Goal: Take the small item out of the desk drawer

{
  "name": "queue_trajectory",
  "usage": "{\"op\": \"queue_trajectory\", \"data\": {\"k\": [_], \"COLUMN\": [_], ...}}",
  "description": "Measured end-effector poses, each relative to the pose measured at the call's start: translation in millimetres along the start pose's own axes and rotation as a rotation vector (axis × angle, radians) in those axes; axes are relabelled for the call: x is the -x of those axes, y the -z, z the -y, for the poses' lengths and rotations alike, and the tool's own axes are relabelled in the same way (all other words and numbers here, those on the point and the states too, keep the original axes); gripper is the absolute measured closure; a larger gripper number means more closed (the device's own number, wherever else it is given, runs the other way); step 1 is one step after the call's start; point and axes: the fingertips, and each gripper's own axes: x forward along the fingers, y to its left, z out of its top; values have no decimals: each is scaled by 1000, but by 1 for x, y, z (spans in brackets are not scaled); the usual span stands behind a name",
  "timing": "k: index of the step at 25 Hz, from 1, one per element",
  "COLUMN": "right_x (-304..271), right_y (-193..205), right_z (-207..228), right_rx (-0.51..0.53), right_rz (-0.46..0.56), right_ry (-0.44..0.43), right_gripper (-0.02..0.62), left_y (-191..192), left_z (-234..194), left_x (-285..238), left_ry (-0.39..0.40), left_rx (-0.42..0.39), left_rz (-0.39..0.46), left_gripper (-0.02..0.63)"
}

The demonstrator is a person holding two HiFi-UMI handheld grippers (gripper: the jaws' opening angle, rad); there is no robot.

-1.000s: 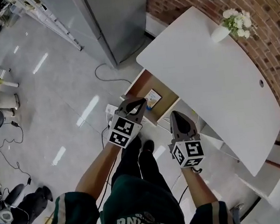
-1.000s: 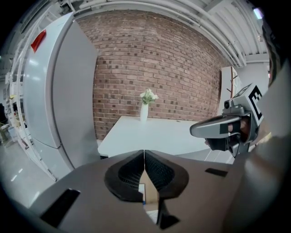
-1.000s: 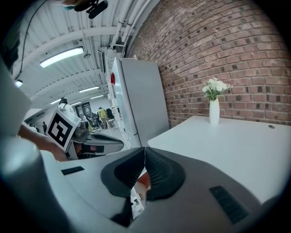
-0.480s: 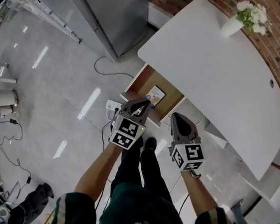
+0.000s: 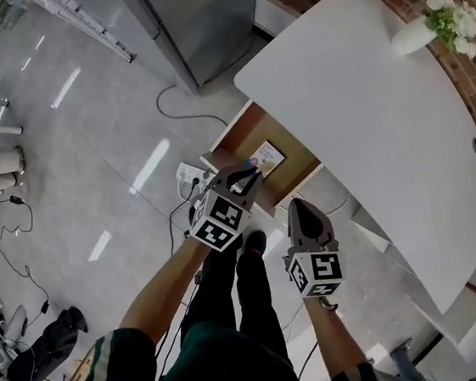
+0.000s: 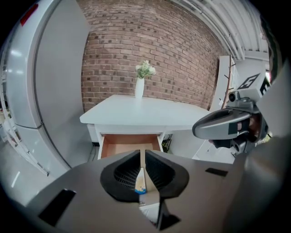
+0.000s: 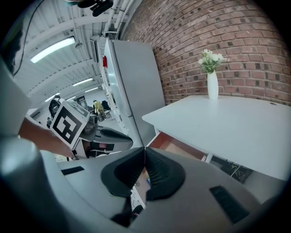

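The white desk (image 5: pixel 366 111) has its wooden drawer (image 5: pixel 239 139) pulled out. In it lies a small flat item (image 5: pixel 261 156), pale with blue print. My left gripper (image 5: pixel 249 174) hangs just in front of the drawer's front edge, jaws shut and empty. In the left gripper view its tips (image 6: pixel 142 152) point at the open drawer (image 6: pixel 129 143), and a sliver of the item (image 6: pixel 140 184) shows through the slit. To the right, my right gripper (image 5: pixel 301 205) is shut and empty too, beside the drawer's near corner. Its tips (image 7: pixel 144 149) aim at the drawer (image 7: pixel 175 145).
A white vase of flowers (image 5: pixel 425 29) stands at the desk's far end by the brick wall. A tall grey fridge (image 5: pixel 193 20) stands left of the desk. A power strip (image 5: pixel 187 176) and cable lie on the floor under my left gripper. The person's shoes (image 5: pixel 253 245) are below.
Both grippers have sunk toward the drawer, still shut. The left one now sits closer to the drawer's front edge and the item.
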Motion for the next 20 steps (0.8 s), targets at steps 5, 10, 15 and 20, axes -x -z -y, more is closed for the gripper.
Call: {"op": "queue_trajectory", "data": {"k": [5, 10, 15, 20], "right_x": [-7, -18, -30, -38], "right_y": [18, 29, 36, 42], "right_z": [6, 10, 14, 17], "right_rx": [-8, -16, -35, -36], "right_rz": [-28, -40, -46, -51], "right_ry": [6, 6, 18, 23], "right_gripper": [571, 571, 571, 571], "left_y": [18, 33, 48, 56], "left_z": [-2, -8, -11, -19], "left_x": [-22, -42, -61, -79], "left_ry": [-3, -21, -23, -28], "left_rx": [10, 27, 50, 70], "left_rz": [-41, -71, -100, -124], "left_gripper": [479, 365, 301, 265]}}
